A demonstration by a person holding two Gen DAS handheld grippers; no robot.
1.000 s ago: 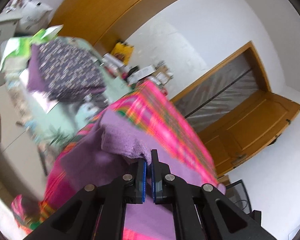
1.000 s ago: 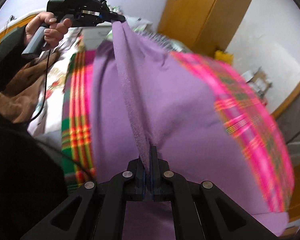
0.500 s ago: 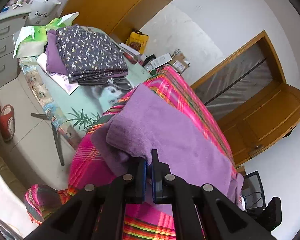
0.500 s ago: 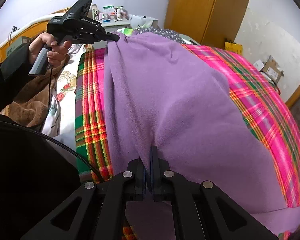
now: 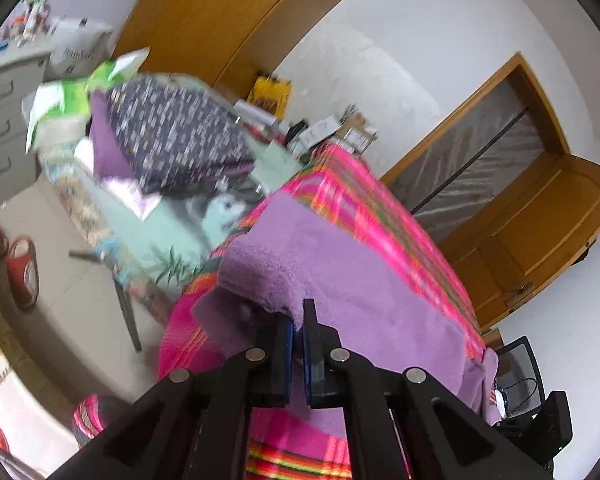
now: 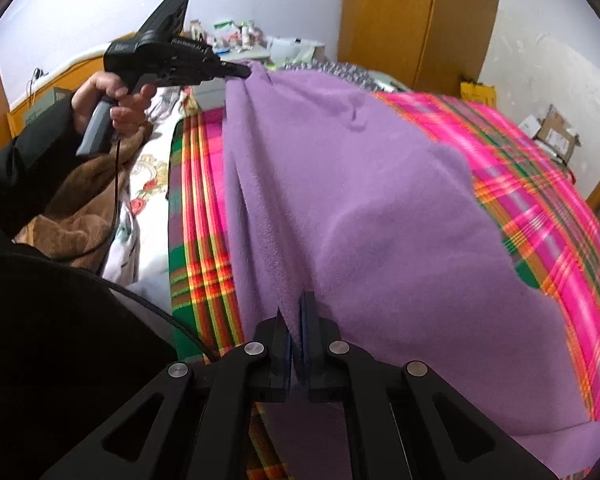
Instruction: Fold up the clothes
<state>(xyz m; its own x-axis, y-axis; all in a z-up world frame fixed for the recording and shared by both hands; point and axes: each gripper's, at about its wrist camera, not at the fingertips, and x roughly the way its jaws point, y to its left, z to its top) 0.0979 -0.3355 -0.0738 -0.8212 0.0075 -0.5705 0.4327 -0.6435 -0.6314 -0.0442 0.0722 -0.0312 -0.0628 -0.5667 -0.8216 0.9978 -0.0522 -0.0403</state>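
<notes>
— Left gripper (image 5: 296, 332), what's it doing?
— Clenched on a folded corner of the purple fleece garment (image 5: 340, 280); the cloth runs down between its blue pads. From the right wrist camera you see the same gripper (image 6: 242, 72) at about eleven o'clock, held by a hand (image 6: 108, 104) in a dark sleeve, pinching the far end of the garment's edge.
— And the right gripper (image 6: 296, 344)?
— Nearly closed on the near end of that same edge, at six o'clock. Its jaws have just been easing apart a little, yet the fleece is between the pads and they touch it.
— Where does the garment lie?
— Spread over the pink plaid blanket (image 6: 540, 200), which shows at nine and three o'clock of it. The edge between the two grippers is lifted into a ridge.
— Anything beyond?
— In the left wrist view, at ten o'clock, a stack of folded clothes (image 5: 172, 140) on a small table (image 5: 148, 236), blurred.
</notes>
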